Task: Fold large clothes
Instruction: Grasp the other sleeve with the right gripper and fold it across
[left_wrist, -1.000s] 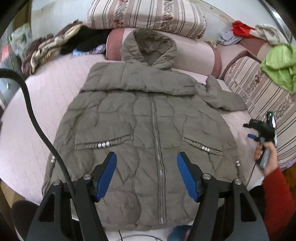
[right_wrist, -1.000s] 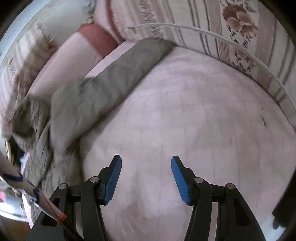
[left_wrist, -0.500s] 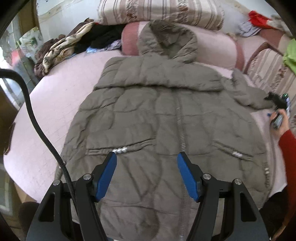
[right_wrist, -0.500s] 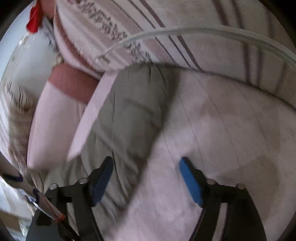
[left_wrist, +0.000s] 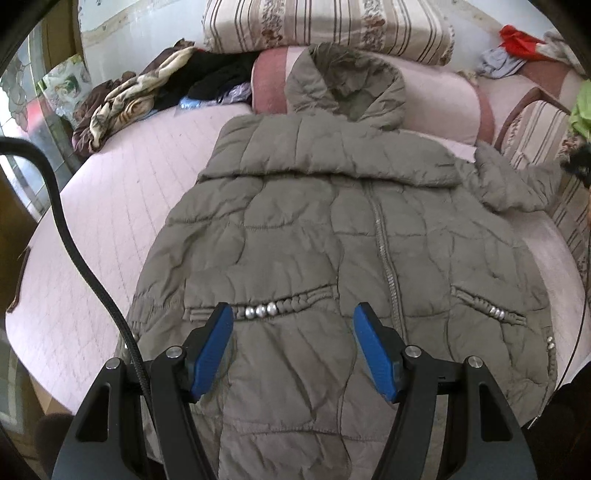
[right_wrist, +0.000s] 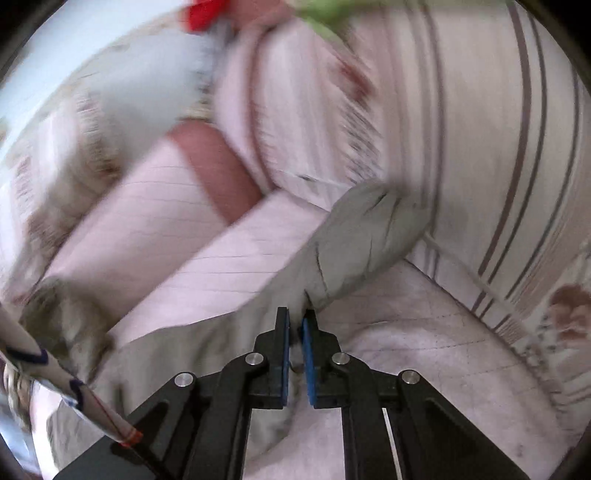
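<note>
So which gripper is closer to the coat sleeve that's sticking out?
Right. The right gripper is shut on the sleeve; the left gripper hovers open over the coat's lower front, away from it.

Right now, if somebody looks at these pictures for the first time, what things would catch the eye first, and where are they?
The big grey-brown padded coat lies flat, front up, across the pink bed, its hood resting on the pink bolster. The left gripper hangs open over the coat's lower front. The right gripper is shut on the coat's sleeve near the striped cushion.
</note>
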